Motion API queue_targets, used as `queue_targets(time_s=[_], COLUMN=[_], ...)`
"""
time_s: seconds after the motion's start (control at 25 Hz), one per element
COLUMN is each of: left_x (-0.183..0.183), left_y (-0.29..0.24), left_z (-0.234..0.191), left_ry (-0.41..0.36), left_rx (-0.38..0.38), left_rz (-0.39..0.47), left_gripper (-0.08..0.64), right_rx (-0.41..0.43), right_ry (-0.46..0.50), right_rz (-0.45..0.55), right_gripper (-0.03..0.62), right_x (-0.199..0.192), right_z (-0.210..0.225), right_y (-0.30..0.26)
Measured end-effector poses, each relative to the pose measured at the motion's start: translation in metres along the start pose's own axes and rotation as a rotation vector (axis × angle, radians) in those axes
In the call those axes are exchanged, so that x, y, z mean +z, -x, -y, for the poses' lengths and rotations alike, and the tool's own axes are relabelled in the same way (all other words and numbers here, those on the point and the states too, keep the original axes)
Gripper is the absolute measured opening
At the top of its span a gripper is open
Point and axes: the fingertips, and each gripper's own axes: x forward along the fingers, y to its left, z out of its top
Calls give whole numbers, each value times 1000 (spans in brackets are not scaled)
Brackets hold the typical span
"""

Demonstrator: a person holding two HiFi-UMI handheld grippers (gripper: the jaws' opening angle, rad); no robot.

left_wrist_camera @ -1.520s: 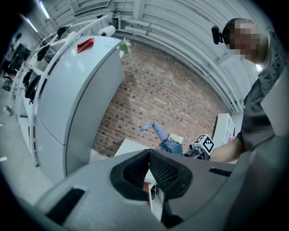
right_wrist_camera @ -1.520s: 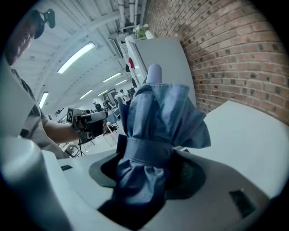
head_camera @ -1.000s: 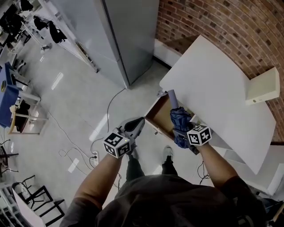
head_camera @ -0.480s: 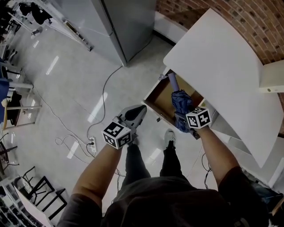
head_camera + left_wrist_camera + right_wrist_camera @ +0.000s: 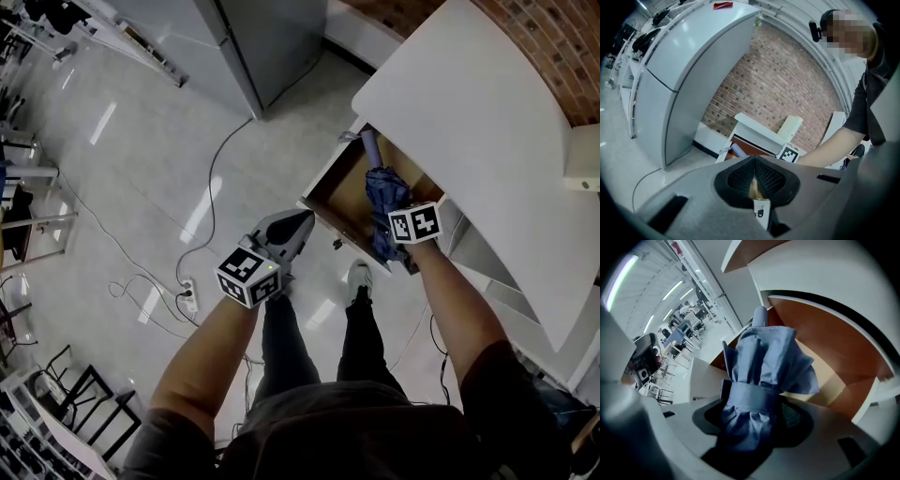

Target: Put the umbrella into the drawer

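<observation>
The right gripper (image 5: 752,414) grips a folded blue fabric umbrella (image 5: 765,357) at its strapped middle, holding it over the open brown wooden drawer (image 5: 334,193) of the white table (image 5: 469,112). The left gripper (image 5: 757,182), its jaws pressed together, hangs well apart from the drawer.

Bright indoor light from ceiling strips (image 5: 622,275). Glare streaks on floor (image 5: 200,208). Both gripper views fisheye-warped, corners black

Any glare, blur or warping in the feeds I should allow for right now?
Head view: sharp, with light streaks glaring off the floor. Left gripper view: fisheye bows the fridge, and the corners go dark. Right gripper view: the umbrella is crisp, the background soft.
</observation>
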Motion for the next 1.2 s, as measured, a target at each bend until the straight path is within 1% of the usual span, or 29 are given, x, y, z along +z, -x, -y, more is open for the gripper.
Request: queue_targets(time_s=[0.24,0.52,0.6,0.68,0.8,0.84,0.96,1.2], left_x=[-14,-22,-24,-24,-23,-24,-21,6], left_y=[-3,-5,-5,-6,-4,-3,0,9], left_z=[-5,-10,-10,-12,-13,-12,-9,14], left_ry=[9,11,12,11,10,10,15,-2], left_rx=[-4,5,6,7,11,14,19,15], left_rz=[2,14,14,16,20,20,17,30], left_gripper=[-2,-2,-2,-2,-2,-2,-2,-2], right_rx=[-54,-115,-130,-149,-179,-179,-175,-158], right_ry=[-37,-30,-30,-21,8,11,5,20], right_rz=[-31,-62,-69,-50,2,10,36,77], right_gripper=[253,259,269,297,358,366,373,366], right_x=[4,0,-3,-1,8,8,8,10], right_z=[15,30,33,34,35,34,29,2], right_y=[-24,-47,-52,-54,-48,-45,-32,10])
